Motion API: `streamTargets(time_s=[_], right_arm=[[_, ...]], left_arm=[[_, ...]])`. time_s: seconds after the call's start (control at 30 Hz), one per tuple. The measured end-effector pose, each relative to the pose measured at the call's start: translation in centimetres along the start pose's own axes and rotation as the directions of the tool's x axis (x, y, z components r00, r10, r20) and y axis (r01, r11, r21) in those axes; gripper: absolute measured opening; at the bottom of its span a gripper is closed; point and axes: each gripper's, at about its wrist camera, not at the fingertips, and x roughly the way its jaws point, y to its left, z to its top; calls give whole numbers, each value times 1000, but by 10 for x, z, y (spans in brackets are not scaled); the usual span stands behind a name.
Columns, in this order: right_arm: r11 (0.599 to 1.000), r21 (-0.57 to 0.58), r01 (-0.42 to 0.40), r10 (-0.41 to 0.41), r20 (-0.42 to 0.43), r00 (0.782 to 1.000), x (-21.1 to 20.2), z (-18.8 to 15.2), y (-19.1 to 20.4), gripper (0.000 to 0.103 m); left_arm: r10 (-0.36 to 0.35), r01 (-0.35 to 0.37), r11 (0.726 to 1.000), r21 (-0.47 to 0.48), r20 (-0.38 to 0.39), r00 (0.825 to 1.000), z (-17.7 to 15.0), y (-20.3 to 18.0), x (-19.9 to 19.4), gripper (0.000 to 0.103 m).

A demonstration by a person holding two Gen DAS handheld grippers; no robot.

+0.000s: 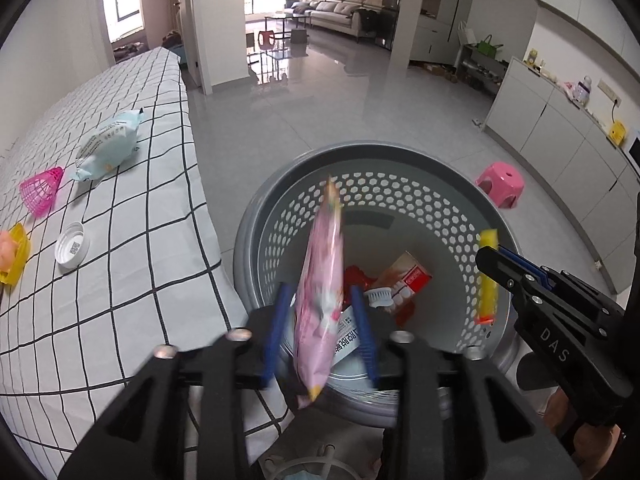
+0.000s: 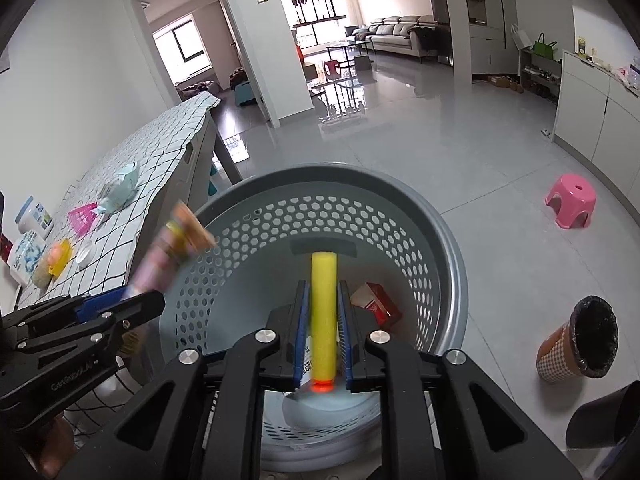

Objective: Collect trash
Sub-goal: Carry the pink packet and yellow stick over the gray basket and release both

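Note:
A grey perforated bin point(image 1: 380, 152) point(image 2: 320, 172) stands on the floor beside the table. My left gripper point(image 1: 320, 292) hovers over it with its blue pads apart. A blurred pink snack packet point(image 1: 322, 280) hangs between them, with a gap on each side. My right gripper point(image 2: 322, 286) is also over the bin. A yellow foam stick with an orange tip point(image 2: 324, 320) stands between its pads, and narrow gaps show beside it. A red-and-white box point(image 1: 408, 276) point(image 2: 376, 300) and a white brush point(image 1: 378, 296) lie at the bin's bottom.
The table with a checked cloth point(image 1: 140, 240) at the left carries a wipes pack point(image 1: 108, 146), a pink mesh cup point(image 1: 42, 190), a white lid point(image 1: 72, 244) and a yellow cup point(image 1: 18, 252). A pink stool point(image 2: 570, 200) and a checked waste bin point(image 2: 580, 344) stand on the floor at the right.

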Motion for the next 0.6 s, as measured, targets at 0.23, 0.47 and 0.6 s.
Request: streamTargets(time_s=[0.23,0.47,0.6], right_arm=[[1000,15,14,-14,21,1000,-6,-1,-6,39],[1000,20,11,-12,16,1000,-7,-5,-3,41],[1000,25,14,-14,18,1000,-10,-7,-4,43]], left_arm=[[10,-9,1000,-8,32,999,0,2,-8,62],[9,-9,1000,-10,26,1000,-2,1,-10,63],[16,-16,1000,-8,33,999,-4,1,-12,65]])
